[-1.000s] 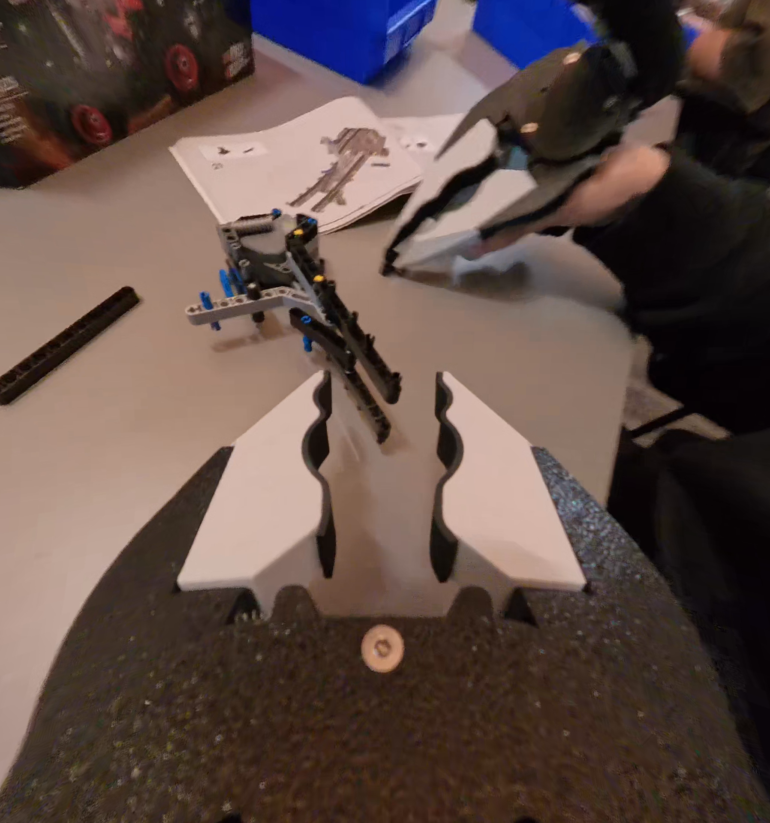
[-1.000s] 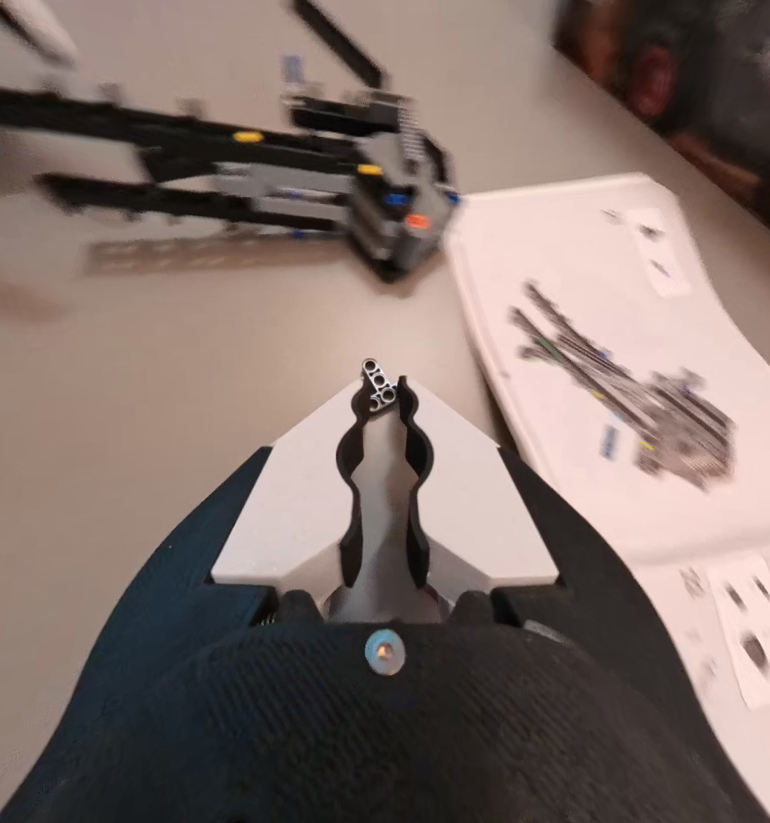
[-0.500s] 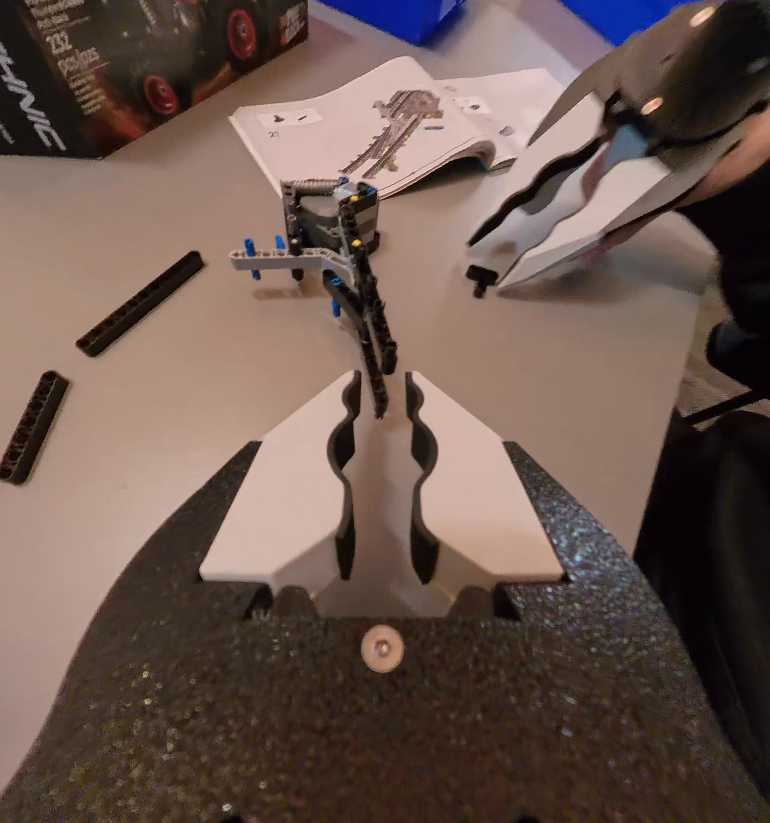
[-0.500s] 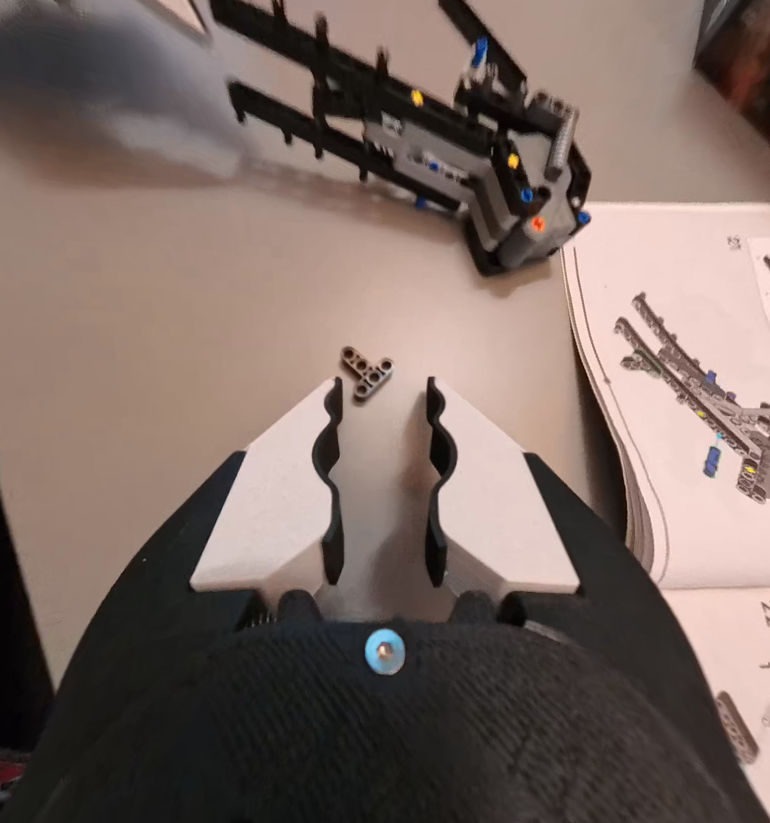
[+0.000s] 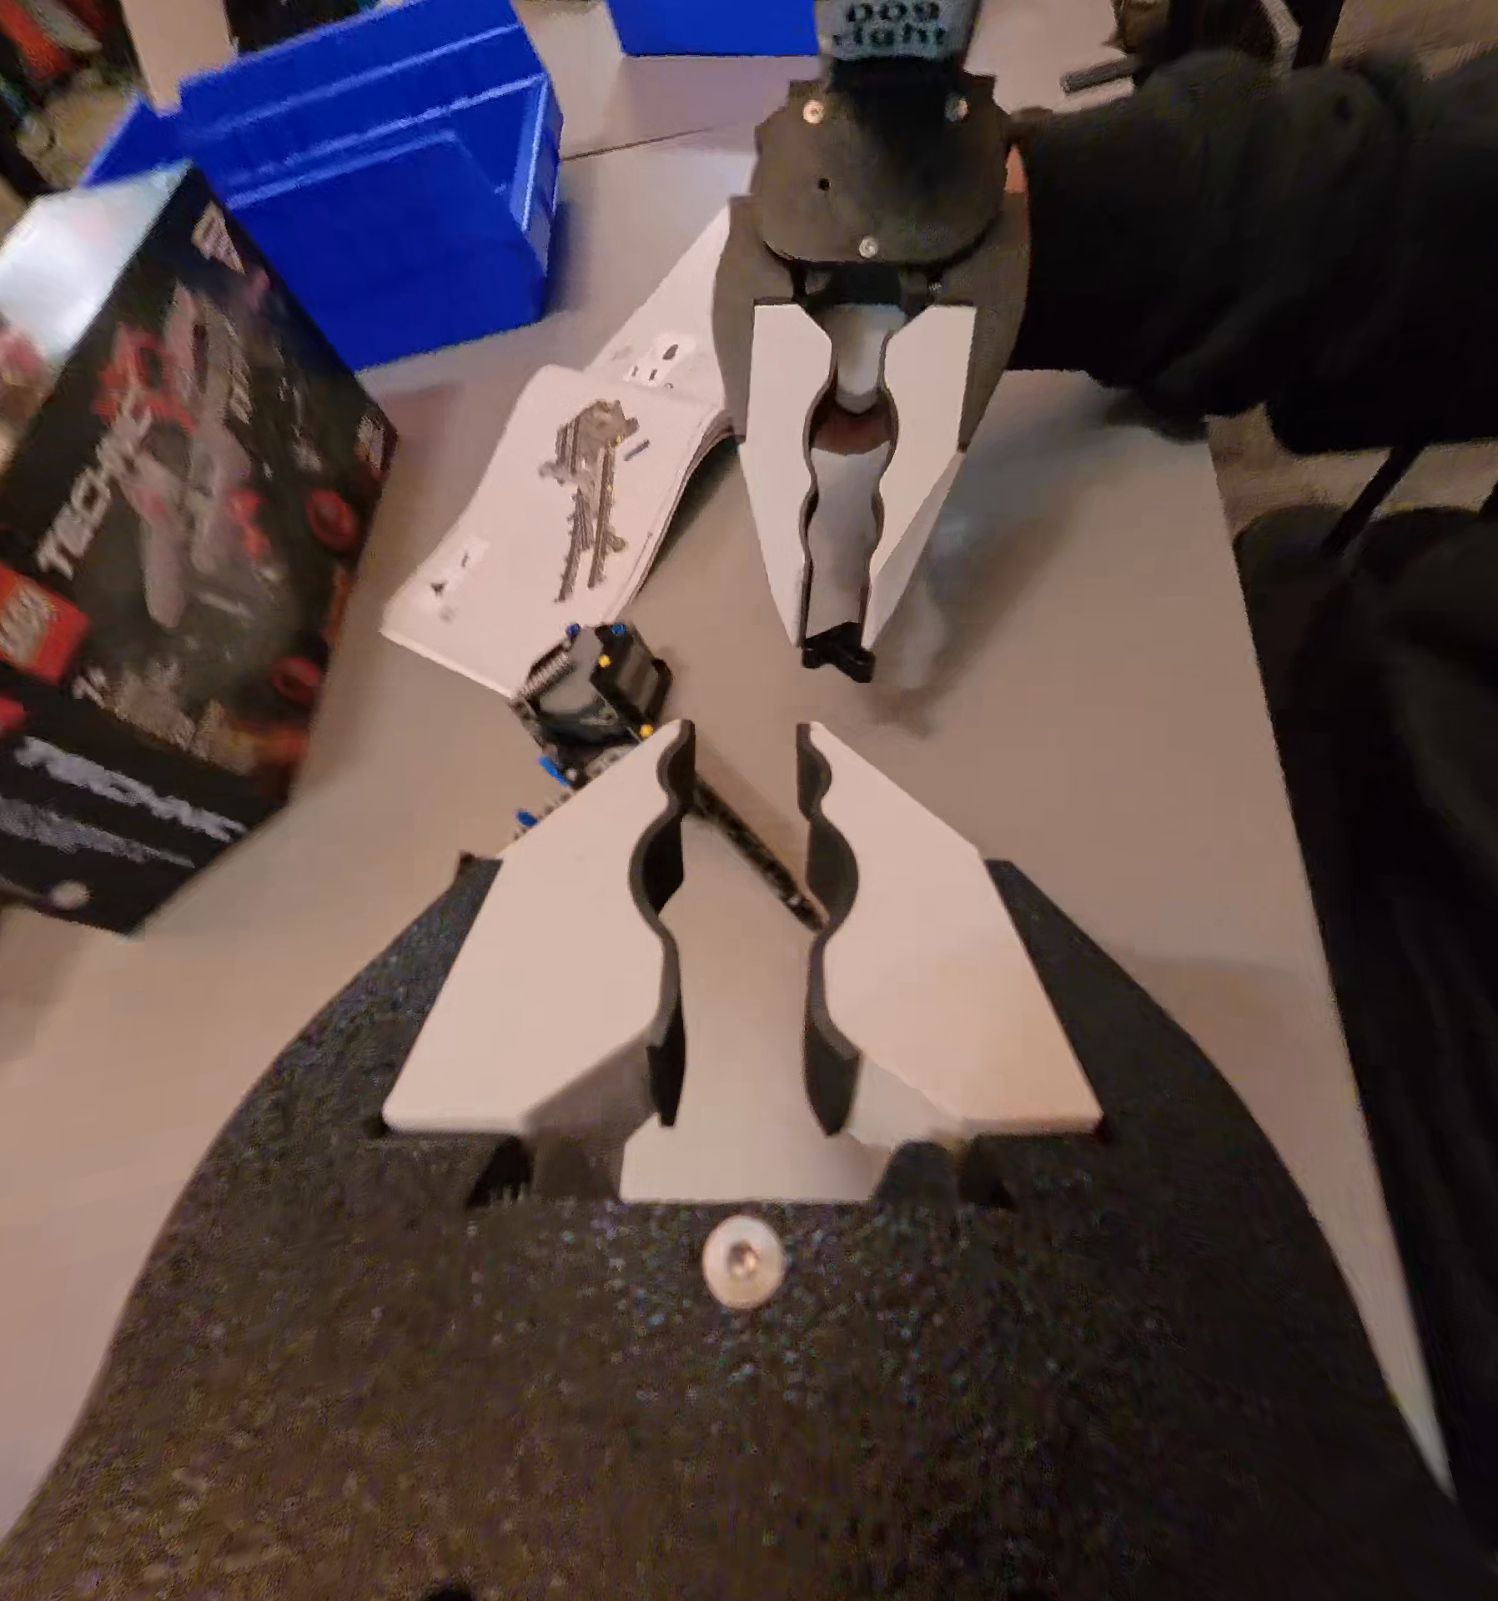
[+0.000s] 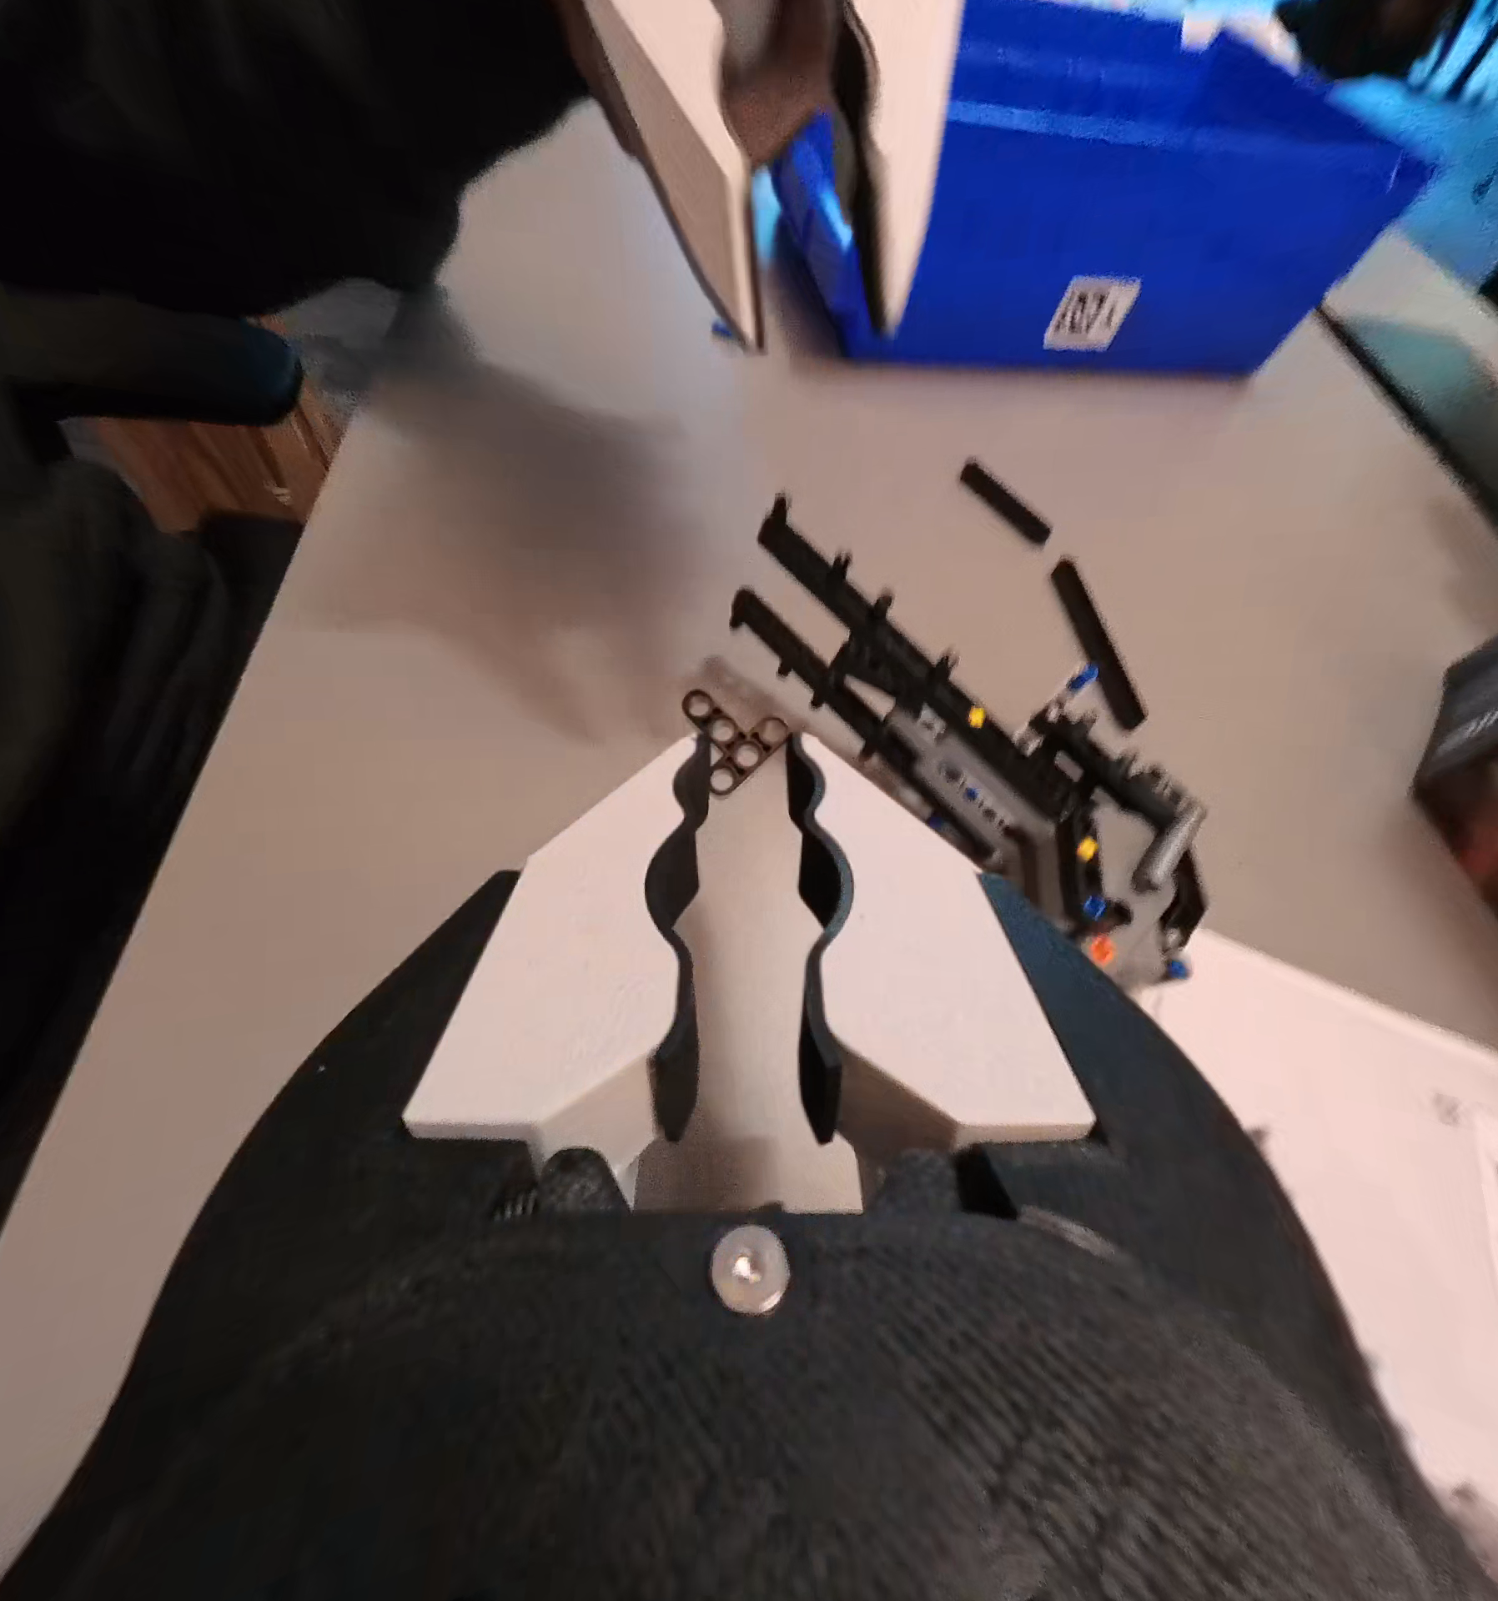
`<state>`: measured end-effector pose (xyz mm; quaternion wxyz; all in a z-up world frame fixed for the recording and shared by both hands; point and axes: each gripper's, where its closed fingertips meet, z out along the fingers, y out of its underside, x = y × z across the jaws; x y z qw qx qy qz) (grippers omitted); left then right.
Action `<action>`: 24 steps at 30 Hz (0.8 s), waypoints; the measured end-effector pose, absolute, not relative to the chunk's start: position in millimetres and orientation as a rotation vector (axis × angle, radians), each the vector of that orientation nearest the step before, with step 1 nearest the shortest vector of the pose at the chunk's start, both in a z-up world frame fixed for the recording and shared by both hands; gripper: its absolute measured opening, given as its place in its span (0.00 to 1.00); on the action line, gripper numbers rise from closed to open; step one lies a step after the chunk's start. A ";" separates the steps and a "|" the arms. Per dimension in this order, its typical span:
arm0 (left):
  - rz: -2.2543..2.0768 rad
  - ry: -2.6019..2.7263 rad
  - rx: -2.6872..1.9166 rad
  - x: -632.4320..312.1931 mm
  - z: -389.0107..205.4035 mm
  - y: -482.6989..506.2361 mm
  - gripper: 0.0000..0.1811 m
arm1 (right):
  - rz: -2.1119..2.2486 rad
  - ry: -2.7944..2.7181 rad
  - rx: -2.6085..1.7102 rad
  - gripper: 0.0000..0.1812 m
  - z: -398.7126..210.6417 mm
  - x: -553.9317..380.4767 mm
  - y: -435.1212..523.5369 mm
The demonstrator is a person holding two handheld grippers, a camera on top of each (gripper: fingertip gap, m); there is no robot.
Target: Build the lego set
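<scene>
Lego pieces lie on the pale grey surface [image 5: 1031, 780]: a partly built Technic assembly [image 6: 971, 762] of black beams and a grey block with small blue, yellow and orange pins rests near the middle, close beside the open instruction booklet [image 5: 572, 520]. In the right wrist view the right gripper [image 6: 741, 749] points forward and down over the surface, its white fingers [image 6: 927, 979] drawn close at the tips and pinching a small black T-shaped liftarm [image 6: 732, 745], which sticks out beyond the fingertips just short of the assembly's long beams. Two loose black beams [image 6: 1096, 641] lie on the far side of the assembly. In the left wrist view the left gripper [image 5: 745, 745] hangs over the assembly with its white fingers [image 5: 555, 953] spread apart and nothing between them; one long black beam of the build runs under the gap. From this view the right gripper [image 5: 836, 645] faces back toward the camera, tilted steeply down with its tips almost at the surface, held by a person's arm in a black sleeve [image 5: 1248, 234] coming in from the right. A dark Lego set box [image 5: 148, 554] stands at the left, and a blue storage bin [image 5: 382, 199] sits behind it, beyond the booklet. Parts of both views are motion-blurred.
</scene>
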<state>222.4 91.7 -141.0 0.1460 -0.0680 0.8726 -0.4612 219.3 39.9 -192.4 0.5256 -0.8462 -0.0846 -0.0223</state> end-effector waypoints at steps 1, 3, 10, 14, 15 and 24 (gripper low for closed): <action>-1.326 2.520 -0.136 225.3 -138.6 88.6 0.12 | -0.098 -0.253 -1.996 0.08 -183.3 220.6 44.0; -1.350 2.558 -0.068 230.1 -136.9 79.8 0.14 | -0.165 -0.390 -1.940 0.08 -166.9 217.7 53.2; -1.383 2.678 0.024 232.5 -148.0 66.8 0.10 | -0.093 -0.576 -1.766 0.08 -142.2 219.0 71.3; -1.399 2.683 0.001 232.2 -152.0 68.6 0.05 | -0.104 -0.636 -1.766 0.08 -147.3 226.3 73.6; -1.404 2.675 -0.015 234.0 -152.7 69.4 0.05 | -0.095 -0.647 -1.768 0.08 -148.7 226.9 74.8; -1.501 2.576 -0.209 247.4 -159.9 79.8 0.03 | -0.144 -0.644 -1.763 0.07 -156.1 240.7 84.0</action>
